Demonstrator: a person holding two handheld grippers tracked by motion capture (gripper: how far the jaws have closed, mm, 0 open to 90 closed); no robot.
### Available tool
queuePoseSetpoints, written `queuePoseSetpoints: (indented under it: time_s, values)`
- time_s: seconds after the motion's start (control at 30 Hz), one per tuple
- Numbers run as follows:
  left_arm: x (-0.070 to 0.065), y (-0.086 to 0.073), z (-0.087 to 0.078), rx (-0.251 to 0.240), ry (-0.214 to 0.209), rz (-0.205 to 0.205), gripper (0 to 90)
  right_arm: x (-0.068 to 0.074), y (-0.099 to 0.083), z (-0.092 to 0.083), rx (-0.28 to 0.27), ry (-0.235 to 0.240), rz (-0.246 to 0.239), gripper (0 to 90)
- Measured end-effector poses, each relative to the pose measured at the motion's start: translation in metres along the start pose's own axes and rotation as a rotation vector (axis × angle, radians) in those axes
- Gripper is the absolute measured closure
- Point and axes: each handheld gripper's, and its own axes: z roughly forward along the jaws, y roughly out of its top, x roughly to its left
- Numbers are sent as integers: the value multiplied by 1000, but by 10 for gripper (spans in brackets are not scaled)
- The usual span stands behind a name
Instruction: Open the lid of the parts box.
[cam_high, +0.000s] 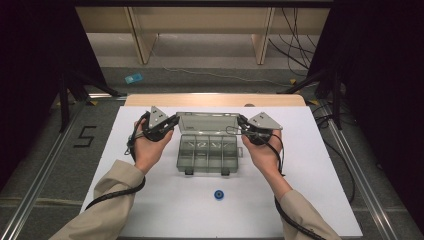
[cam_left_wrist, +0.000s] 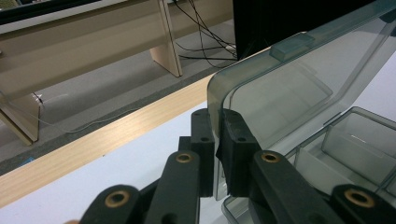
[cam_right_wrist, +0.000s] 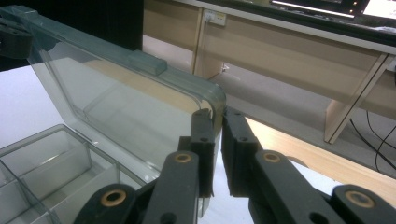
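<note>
A smoky clear plastic compartment box sits open in the middle of the white table, its lid standing up at the back. My left gripper is shut on the lid's left corner; in the left gripper view the jaws pinch the lid's rounded edge. On the other side, my right gripper is shut on the right corner, and the right gripper view shows its jaws closed on the lid's edge. The compartments look empty.
A small blue ring-like piece lies on the white table in front of the box. Beyond the table's wooden far edge are floor, desk legs and cables. Dark curtains stand at both sides.
</note>
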Motion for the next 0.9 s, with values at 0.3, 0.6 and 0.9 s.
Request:
queuePoseSetpoints:
  time_s: [0.3, 0.6, 0.9]
  values:
    - [1, 0, 2, 1, 3, -2, 841, 0, 0, 2, 6, 0, 12, 843]
    - [2, 1, 4, -3, 2, -5, 841, -1, 0, 5, 10, 1, 21, 843]
    - [3, 1, 5, -4, 2, -9, 841, -2, 0, 7, 6, 1, 20, 842]
